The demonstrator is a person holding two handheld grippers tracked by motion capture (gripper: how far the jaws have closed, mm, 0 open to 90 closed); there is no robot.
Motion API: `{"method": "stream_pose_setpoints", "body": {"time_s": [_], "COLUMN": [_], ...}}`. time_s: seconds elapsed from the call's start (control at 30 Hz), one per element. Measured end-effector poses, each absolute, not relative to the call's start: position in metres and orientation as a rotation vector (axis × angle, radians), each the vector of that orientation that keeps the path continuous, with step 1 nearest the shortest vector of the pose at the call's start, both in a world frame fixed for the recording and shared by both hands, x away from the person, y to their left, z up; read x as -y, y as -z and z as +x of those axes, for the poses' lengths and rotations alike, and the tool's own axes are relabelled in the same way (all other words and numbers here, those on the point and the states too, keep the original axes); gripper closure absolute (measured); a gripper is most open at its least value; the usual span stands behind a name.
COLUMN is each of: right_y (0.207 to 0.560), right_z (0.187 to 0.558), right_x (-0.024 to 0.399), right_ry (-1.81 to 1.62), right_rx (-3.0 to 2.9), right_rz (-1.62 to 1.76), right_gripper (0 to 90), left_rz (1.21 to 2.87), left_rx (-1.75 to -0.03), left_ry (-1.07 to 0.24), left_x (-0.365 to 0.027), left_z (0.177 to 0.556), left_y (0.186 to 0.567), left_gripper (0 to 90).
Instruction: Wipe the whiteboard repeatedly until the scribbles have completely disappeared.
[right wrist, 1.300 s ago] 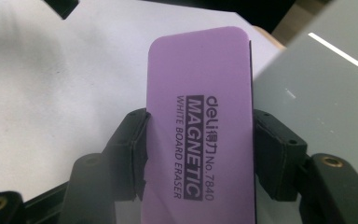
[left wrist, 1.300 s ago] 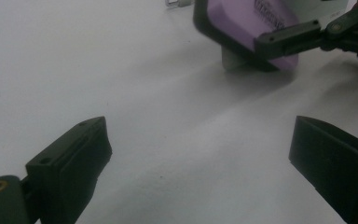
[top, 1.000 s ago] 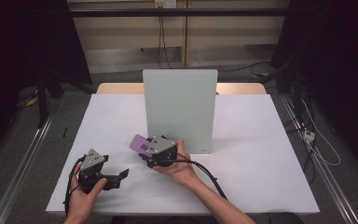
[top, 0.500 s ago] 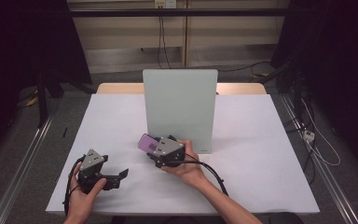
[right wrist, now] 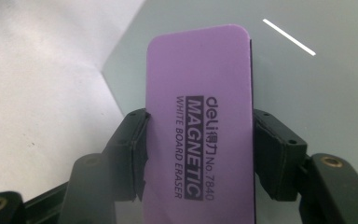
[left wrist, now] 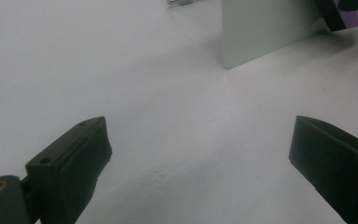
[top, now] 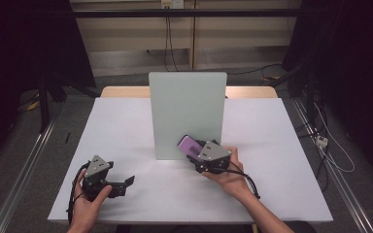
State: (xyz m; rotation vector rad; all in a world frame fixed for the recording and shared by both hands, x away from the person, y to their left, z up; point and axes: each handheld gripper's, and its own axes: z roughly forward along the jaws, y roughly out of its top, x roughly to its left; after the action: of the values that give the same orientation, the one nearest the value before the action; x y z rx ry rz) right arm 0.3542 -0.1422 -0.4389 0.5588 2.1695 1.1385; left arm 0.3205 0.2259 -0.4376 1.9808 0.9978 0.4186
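Purple rectangular magnetic whiteboard eraser sat clamped across its two long edges by the right gripper, held just in front of the lower right part of the upright pale green-white board. It looked light and stiff, its smooth printed face likely slippery, so gripping the long edges seemed the surest hold. The left gripper rested well to the left of the board, low over the white table, jaws spread apart with nothing between them. Nothing stood between eraser and board.
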Motion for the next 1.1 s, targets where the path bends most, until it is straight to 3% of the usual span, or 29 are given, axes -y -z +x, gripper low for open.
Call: {"method": "stream_pose_setpoints", "body": {"time_s": [0.33, 1.1], "right_y": [0.434, 0.449], "right_z": [0.351, 0.362], "right_x": [0.163, 0.108], "right_ry": [-1.125, -1.194], "right_rx": [-2.118, -2.224], "right_rz": [0.604, 0.46], "right_gripper": [41.8, 41.8], "left_rz": [1.983, 1.998], "left_rx": [-0.999, -0.988], "left_ry": [-0.415, -0.422], "left_x": [-0.225, -0.224], "left_z": [0.321, 0.322], "left_y": [0.438, 0.438], "left_gripper": [5.1, 5.1]}}
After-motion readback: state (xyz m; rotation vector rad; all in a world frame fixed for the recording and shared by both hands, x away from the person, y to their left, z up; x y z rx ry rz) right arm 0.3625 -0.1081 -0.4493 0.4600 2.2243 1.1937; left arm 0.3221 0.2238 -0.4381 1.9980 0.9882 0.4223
